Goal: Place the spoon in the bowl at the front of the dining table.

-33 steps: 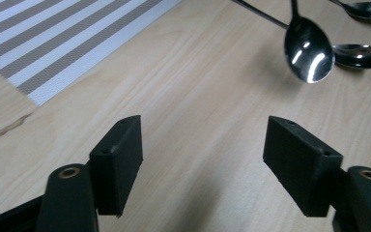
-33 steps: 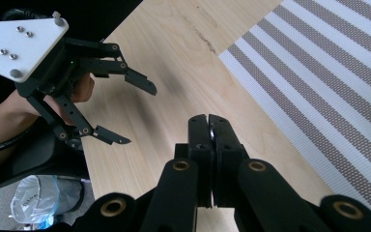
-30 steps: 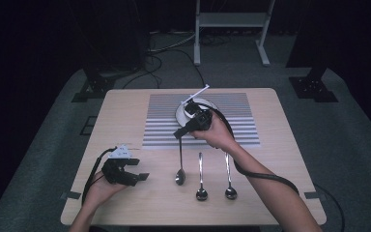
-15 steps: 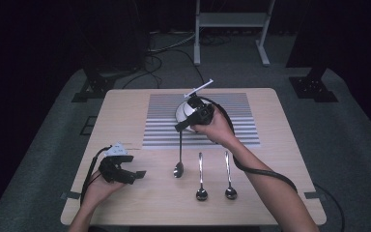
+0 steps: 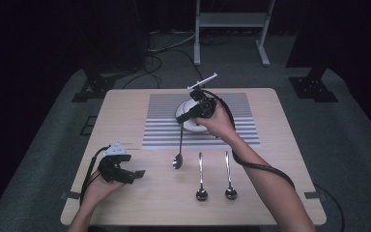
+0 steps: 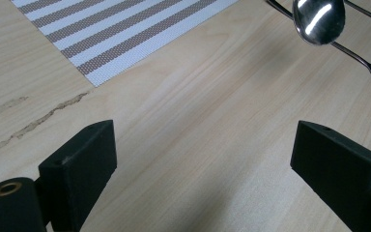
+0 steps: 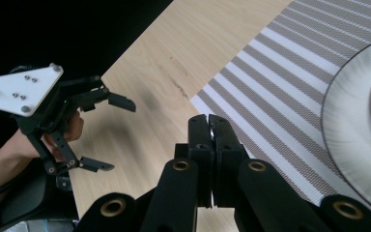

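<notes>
Resting near the surface's (image 5: 125,121) front-left corner, the left gripper (image 5: 134,175) sits idle with its jaws spread wide on nothing — parked clear of the work. Toward the front edge two spoons (image 5: 201,176) lie side by side, handles pointing away, likely waiting their turn. Past them the lifted spoon (image 5: 179,145) hangs bowl-down, its bowl just above the wood near the striped mat's (image 5: 241,128) front edge. The right gripper (image 5: 184,118) is clamped tight on the handle's top end — a grip that lets the spoon dangle for carrying. It hovers over the mat beside the white plate (image 5: 193,126), probably the destination.
</notes>
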The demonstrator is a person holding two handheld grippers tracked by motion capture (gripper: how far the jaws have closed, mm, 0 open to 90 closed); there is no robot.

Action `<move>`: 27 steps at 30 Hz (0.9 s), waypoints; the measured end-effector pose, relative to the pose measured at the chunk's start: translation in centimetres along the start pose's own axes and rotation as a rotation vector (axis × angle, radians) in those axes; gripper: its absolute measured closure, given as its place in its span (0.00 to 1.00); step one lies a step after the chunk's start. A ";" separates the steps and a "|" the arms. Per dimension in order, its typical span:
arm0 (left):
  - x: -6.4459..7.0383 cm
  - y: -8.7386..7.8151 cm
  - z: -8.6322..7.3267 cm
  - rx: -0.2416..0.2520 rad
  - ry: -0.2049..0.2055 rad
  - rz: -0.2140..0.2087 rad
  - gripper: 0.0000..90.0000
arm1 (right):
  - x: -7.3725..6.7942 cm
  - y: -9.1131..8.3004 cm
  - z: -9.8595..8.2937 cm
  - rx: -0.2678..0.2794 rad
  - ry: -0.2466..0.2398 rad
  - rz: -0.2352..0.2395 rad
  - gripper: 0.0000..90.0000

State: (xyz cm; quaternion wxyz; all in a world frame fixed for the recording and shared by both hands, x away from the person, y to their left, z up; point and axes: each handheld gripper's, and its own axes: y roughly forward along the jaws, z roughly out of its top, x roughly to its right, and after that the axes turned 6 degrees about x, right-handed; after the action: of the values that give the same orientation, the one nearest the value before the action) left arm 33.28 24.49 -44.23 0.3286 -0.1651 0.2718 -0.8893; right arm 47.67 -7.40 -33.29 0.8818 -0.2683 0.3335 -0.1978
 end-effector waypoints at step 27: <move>-0.1 -0.1 0.0 0.032 0.004 0.004 0.09 | 2.8 -1.3 1.4 0.084 0.077 -0.065 0.98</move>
State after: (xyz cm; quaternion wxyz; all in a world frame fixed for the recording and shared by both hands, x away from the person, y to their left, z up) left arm 33.29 24.61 -44.13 0.3326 -0.1575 0.2587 -0.8931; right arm 50.42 -9.42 -32.94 0.8721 -0.2338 0.3495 -0.2503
